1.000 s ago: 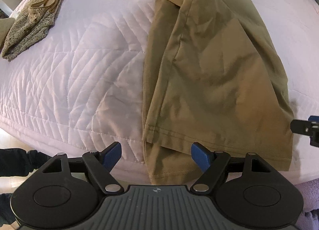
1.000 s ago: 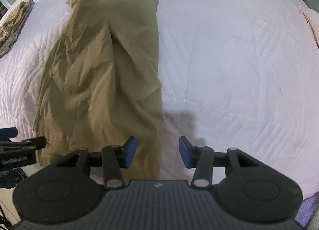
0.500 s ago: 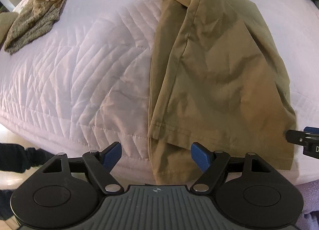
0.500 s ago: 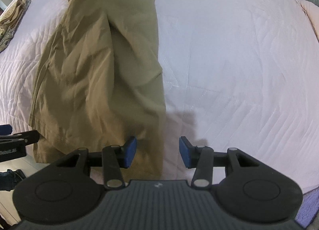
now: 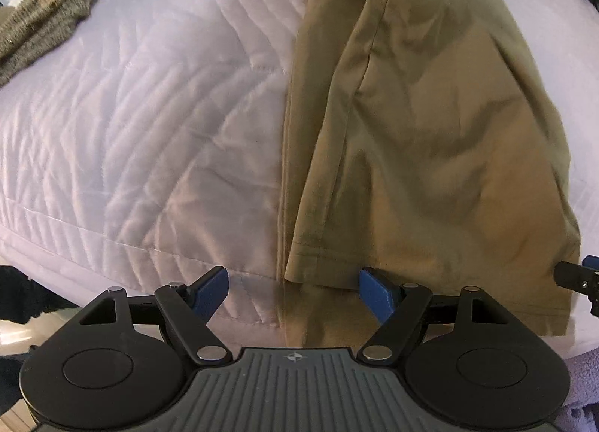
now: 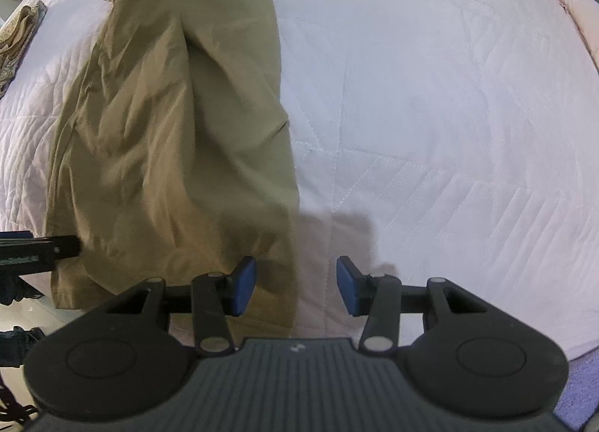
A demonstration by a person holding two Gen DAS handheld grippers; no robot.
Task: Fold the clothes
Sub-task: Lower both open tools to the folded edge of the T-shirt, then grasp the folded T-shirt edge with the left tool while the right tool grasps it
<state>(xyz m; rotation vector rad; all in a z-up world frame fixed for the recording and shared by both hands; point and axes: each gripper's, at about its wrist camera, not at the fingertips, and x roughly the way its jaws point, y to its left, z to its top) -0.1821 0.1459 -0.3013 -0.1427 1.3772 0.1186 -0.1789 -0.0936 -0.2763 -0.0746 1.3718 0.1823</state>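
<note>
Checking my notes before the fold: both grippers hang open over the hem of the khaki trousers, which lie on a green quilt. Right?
Not quite: the quilt is white, as the right wrist view shows. The left gripper and right gripper do hang open over the hem of the khaki trousers.

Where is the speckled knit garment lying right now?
In the left wrist view the speckled knit garment lies at the far left of the quilted white bedspread, well apart from the olive trousers on the right.

Home bedroom: quilted bed (image 6: 430,102) w/ clothes (image 6: 168,113) on it.
</note>
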